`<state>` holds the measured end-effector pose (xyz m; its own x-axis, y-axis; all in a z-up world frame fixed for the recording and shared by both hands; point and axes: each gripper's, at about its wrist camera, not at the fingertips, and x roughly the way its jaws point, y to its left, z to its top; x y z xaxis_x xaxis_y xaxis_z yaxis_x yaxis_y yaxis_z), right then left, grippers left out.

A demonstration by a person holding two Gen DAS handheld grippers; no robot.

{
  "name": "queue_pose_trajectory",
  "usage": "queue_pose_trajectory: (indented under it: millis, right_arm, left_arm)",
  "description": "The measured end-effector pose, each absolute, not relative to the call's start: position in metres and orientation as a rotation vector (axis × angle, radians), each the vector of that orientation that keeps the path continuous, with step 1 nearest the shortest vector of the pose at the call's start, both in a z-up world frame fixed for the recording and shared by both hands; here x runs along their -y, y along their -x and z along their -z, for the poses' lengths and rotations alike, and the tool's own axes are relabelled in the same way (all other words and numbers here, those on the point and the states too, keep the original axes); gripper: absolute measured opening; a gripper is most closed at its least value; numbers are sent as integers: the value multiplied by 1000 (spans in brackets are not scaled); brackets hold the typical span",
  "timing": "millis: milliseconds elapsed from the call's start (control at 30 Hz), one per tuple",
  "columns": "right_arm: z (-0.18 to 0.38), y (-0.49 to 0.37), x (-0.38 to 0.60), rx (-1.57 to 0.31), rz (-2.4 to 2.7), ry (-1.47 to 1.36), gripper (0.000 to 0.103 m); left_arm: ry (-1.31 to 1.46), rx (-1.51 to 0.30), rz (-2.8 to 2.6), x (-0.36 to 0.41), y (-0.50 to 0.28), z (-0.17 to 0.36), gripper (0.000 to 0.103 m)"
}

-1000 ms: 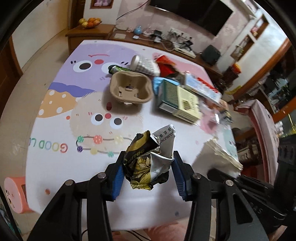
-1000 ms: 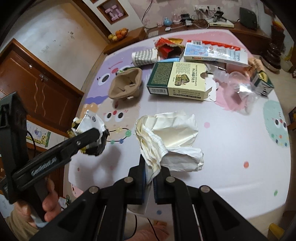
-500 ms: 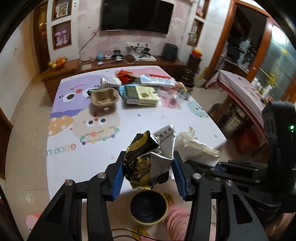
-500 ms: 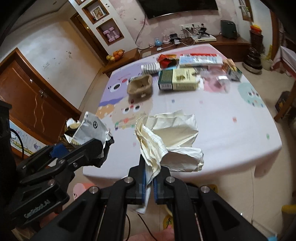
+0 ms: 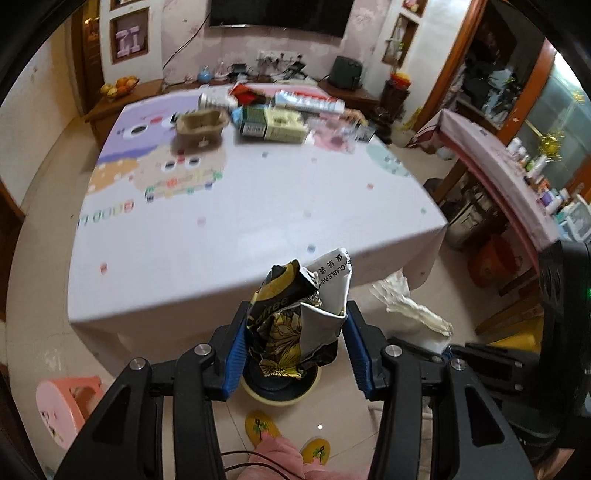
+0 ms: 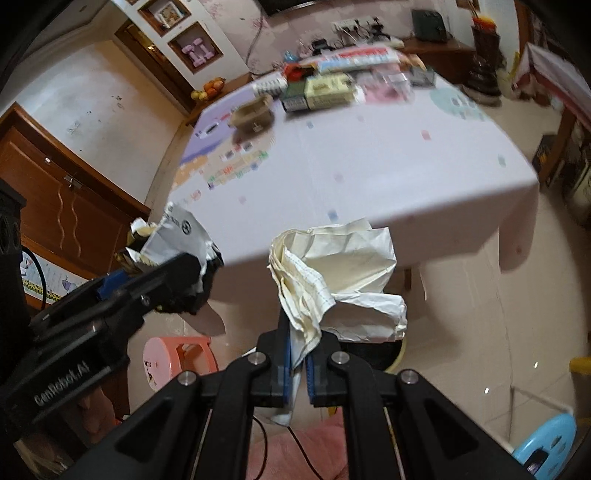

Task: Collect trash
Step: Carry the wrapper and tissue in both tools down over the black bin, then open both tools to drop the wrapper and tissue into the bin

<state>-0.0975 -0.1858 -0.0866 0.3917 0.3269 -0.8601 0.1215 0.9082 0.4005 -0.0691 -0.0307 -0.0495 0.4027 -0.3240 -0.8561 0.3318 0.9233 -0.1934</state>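
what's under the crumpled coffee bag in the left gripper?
Below the coffee bag, held off the table edge, a round dark bin with a cream rim sits on the floor. The bag covers most of its opening, so its contents can't be seen.

Ahead of your hand-held gripper spreads the worktop (image 5: 236, 236) under its cartoon-printed cloth. Down to its left on the floor stands a pink stool (image 5: 62, 406). Far ahead a television (image 5: 277, 14) hangs above a wooden sideboard carrying a fruit bowl (image 5: 118, 85).

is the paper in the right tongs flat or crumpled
Crumpled: the cream paper is creased and bunched above the right tongs, which pinch its lower edge.
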Motion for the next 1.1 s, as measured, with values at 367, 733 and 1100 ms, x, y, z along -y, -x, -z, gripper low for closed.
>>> queue_pose_trajectory:
  millis: [367, 733, 1100]
  right_arm:
    - [183, 146, 208, -1218, -125, -527, 6]
    - [332, 148, 230, -1284, -35, -690, 6]
    - [442, 116, 229, -1332, -32, -764, 6]
  left_arm:
    - [-63, -1191, 310, 64, 106, 155, 47]
    - [-119, -1276, 302, 78, 92, 288, 47]
    - [-125, -1352, 348, 83, 60, 397, 50]
